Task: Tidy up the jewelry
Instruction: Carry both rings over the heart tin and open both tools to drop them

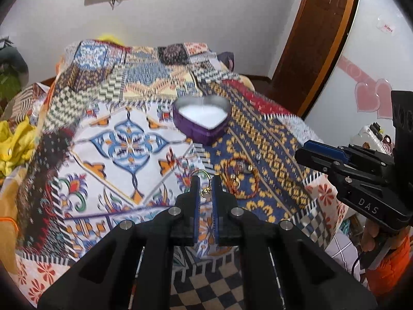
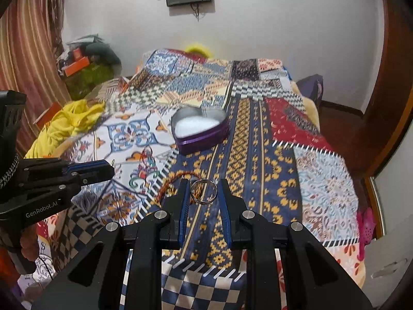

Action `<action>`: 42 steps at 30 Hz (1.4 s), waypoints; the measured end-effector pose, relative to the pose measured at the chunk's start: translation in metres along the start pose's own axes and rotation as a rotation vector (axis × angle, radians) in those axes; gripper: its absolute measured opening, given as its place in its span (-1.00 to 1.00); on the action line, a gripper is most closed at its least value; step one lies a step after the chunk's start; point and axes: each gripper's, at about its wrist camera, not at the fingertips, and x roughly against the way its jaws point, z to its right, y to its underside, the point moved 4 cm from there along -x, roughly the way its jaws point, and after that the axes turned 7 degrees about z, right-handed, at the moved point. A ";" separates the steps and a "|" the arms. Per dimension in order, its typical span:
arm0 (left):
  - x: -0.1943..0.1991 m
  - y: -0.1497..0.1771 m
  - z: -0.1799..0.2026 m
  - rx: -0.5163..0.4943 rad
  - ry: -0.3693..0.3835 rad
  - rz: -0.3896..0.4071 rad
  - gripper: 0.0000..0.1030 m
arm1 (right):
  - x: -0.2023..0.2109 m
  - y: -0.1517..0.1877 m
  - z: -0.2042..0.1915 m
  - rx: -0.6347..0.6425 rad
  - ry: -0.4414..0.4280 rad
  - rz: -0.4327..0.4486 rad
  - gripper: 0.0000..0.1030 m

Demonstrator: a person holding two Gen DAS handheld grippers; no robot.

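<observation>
Now the right hand-held gripper (image 2: 204, 190) pinches a ring (image 2: 204, 190); the left hand-held gripper (image 1: 206, 184) pinches an earring (image 1: 205, 192).

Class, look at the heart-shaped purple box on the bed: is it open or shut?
Open. The box has no lid on it, and both views look straight down onto its white lining inside the purple walls.
</observation>
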 end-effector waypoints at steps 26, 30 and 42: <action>-0.016 -0.082 0.005 -0.072 0.015 0.140 -0.87 | -0.020 -0.058 0.012 0.004 0.028 0.128 -0.61; -0.028 -0.088 0.002 -0.061 0.023 0.133 -0.87 | -0.030 -0.061 0.015 0.007 0.024 0.128 -0.61; -0.070 -0.094 -0.007 -0.061 0.038 0.075 -0.87 | -0.069 -0.064 0.016 0.025 -0.018 0.083 -0.61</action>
